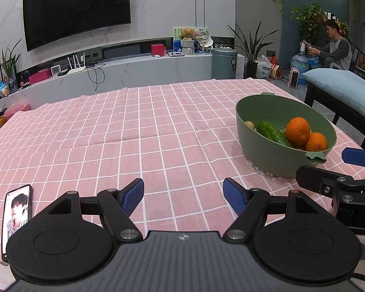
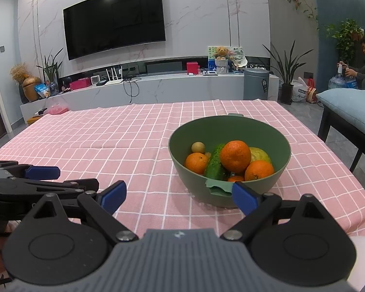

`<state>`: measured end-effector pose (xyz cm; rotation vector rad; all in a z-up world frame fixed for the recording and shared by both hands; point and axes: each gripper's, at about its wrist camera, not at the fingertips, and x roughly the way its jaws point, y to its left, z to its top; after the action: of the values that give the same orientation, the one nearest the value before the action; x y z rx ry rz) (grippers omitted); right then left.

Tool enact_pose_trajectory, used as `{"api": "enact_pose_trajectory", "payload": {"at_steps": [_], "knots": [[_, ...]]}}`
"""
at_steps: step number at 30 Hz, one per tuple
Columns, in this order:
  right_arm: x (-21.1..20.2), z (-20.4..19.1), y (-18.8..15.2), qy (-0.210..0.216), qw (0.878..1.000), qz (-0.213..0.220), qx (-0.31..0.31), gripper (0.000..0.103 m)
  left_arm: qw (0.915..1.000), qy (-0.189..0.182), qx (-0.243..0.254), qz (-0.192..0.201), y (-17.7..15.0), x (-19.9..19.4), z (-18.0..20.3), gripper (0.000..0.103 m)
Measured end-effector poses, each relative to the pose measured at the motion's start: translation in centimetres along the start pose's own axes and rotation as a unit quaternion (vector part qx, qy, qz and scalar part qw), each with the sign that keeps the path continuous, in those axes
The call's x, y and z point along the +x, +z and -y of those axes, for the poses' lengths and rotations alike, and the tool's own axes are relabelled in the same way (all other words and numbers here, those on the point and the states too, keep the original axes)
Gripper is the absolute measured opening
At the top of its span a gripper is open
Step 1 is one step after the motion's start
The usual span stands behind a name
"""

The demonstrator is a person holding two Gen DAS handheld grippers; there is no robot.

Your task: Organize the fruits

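A green bowl (image 2: 283,146) stands on the pink checked tablecloth (image 2: 109,146) and holds several oranges (image 2: 235,156), a cucumber (image 2: 215,164), a small tan fruit (image 2: 197,147) and a yellow-green fruit (image 2: 260,155). The bowl also shows in the left wrist view (image 1: 262,150), at the right. My right gripper (image 2: 180,196) is open and empty, low over the cloth just in front of the bowl. My left gripper (image 1: 183,198) is open and empty, to the left of the bowl. Each gripper shows at the edge of the other's view.
A phone (image 1: 15,216) lies on the cloth at the near left. A dark chair with a blue cushion (image 2: 348,112) stands to the right of the table. A TV wall and a low cabinet lie beyond the table's far edge. A person (image 1: 335,46) sits at the far right.
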<state>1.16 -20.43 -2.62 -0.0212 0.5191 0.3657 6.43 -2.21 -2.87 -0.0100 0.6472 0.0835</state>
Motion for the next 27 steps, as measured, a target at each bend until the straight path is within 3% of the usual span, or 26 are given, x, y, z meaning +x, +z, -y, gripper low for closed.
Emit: {"api": "enact_pose_trajectory", "payload": {"at_steps": [27], "knots": [[0.11, 0.06, -0.11, 0.002, 1.0, 0.0, -0.002, 0.09, 1.0, 0.0, 0.0, 0.001, 0.13, 0.05, -0.03, 0.087]]}}
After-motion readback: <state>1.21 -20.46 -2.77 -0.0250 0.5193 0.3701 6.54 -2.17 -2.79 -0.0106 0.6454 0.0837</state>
